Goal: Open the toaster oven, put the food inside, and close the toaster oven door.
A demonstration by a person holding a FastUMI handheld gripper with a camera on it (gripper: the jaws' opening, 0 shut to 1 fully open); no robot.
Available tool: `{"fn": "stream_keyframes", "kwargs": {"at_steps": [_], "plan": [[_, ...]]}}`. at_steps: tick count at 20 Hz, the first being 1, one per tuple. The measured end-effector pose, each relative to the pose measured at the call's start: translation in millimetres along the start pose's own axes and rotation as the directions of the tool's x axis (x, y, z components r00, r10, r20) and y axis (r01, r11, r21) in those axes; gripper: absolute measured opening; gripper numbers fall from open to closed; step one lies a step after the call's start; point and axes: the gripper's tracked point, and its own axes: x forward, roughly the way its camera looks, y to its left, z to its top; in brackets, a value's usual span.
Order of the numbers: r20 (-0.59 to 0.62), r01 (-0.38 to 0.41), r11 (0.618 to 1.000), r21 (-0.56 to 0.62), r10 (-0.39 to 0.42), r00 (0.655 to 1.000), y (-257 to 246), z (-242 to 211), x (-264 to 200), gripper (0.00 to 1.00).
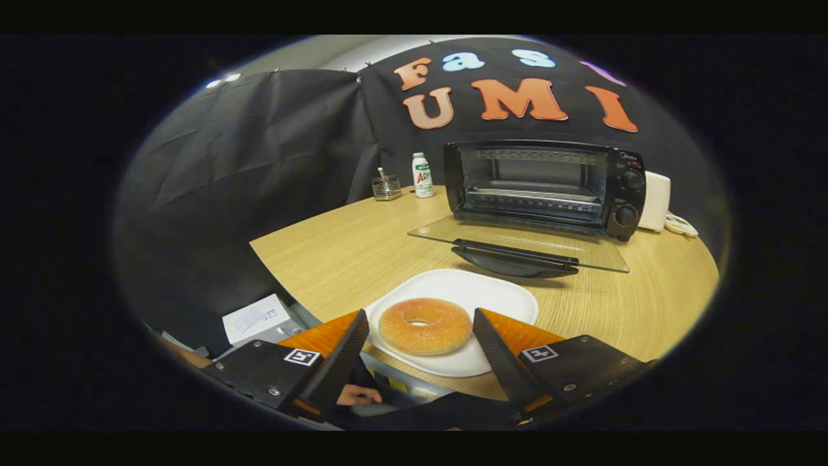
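A sugar-coated doughnut [425, 325] lies on a white plate [491, 298] near the front edge of the wooden table [336, 252]. My gripper [420, 318] is open, with one finger on each side of the doughnut and a gap left on both sides. Beyond the plate stands the black toaster oven [543, 184]. Its glass door [517, 243] is folded down flat onto the table, handle toward me, and the wire rack inside shows.
A small white bottle [422, 175] and a wire holder [386, 187] stand at the table's far left corner. A white appliance [654, 200] with a cord sits right of the oven. A hand [359, 395] and a white box [255, 318] are below the table's edge.
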Motion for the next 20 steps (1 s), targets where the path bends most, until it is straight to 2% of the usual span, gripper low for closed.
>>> {"fn": "stream_keyframes", "kwargs": {"at_steps": [3,7,8,10,12,16,20], "plan": [[-0.037,0.015,0.999,0.029,-0.014,0.999,-6.4,-9.3,3.2,0.95],[-0.043,0.021,0.996,0.084,-0.018,0.999,-10.6,-6.7,2.9,0.81],[-0.044,0.022,0.994,0.108,-0.018,0.999,-11.2,-6.2,2.1,0.75],[-0.037,0.003,0.986,0.167,0.003,0.999,-9.5,-2.3,-0.1,0.65],[0.011,-0.023,0.972,0.233,0.021,1.0,-8.5,11.2,-4.2,0.6],[0.119,-0.067,0.938,0.34,0.028,0.993,-10.3,43.3,-7.8,0.6],[0.2,-0.129,0.867,0.482,0.034,0.979,-14.1,69.2,-7.9,0.6]]}}
